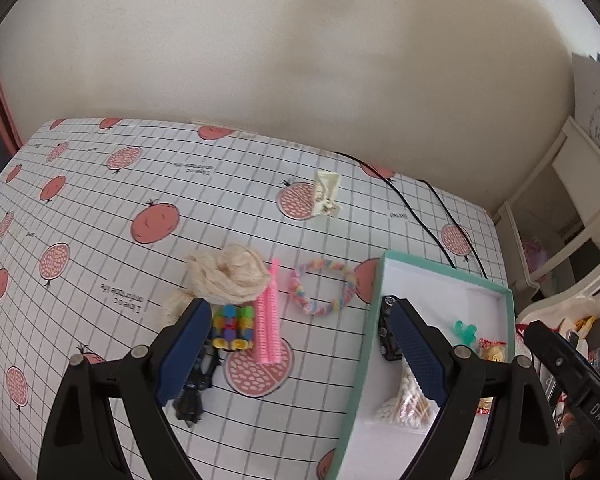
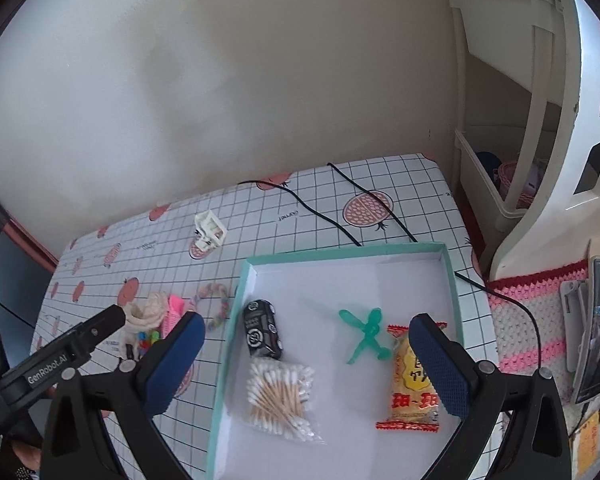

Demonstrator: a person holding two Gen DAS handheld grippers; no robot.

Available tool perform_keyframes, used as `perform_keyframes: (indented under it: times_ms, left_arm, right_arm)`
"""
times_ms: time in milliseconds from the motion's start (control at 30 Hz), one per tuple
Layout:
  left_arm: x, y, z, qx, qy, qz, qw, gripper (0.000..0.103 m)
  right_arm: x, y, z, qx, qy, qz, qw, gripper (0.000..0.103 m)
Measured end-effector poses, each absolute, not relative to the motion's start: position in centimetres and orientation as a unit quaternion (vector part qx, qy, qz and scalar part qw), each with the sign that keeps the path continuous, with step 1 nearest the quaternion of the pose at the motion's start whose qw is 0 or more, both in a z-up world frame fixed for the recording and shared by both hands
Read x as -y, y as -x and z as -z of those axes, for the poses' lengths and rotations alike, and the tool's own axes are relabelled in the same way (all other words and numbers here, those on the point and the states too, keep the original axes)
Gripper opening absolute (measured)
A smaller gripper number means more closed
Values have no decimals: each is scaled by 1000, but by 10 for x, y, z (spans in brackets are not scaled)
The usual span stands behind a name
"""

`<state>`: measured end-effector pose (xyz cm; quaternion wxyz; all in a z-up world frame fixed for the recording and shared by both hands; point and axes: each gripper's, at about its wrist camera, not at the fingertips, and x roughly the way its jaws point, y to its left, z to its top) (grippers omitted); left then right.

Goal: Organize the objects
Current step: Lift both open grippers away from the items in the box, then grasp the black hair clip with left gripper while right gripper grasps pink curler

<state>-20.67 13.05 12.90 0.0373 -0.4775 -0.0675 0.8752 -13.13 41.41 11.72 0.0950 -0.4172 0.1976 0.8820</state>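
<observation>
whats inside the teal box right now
Inside the teal box: a black toy car, a bag of cotton swabs, a green toy figure and a snack packet. The right gripper covers the near right corner.

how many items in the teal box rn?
4 in the teal box: black toy car at its left wall, bag of cotton swabs just in front of the car, green figure mid-box, snack packet right, partly behind the right gripper's finger, which may hide more.

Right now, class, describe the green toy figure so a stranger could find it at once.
Find the shallow teal-edged box on the checked tablecloth. Inside lie four things; the toy figure sits between a black toy car and a snack packet. It alone is see-through green, limbs spread.
</observation>
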Motion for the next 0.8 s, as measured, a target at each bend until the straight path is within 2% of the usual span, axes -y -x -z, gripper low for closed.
perform_keyframes:
  times_ms: [567, 800]
  left_arm:
    - [14, 216, -139, 121, 464, -876, -44, 91]
    - [44, 219, -130, 133, 477, -867, -56, 91]
  right_arm:
    - [-328, 176, -121, -213, 389, -896, 23, 103]
    - [-291, 196, -114, -202, 393, -897, -4, 103]
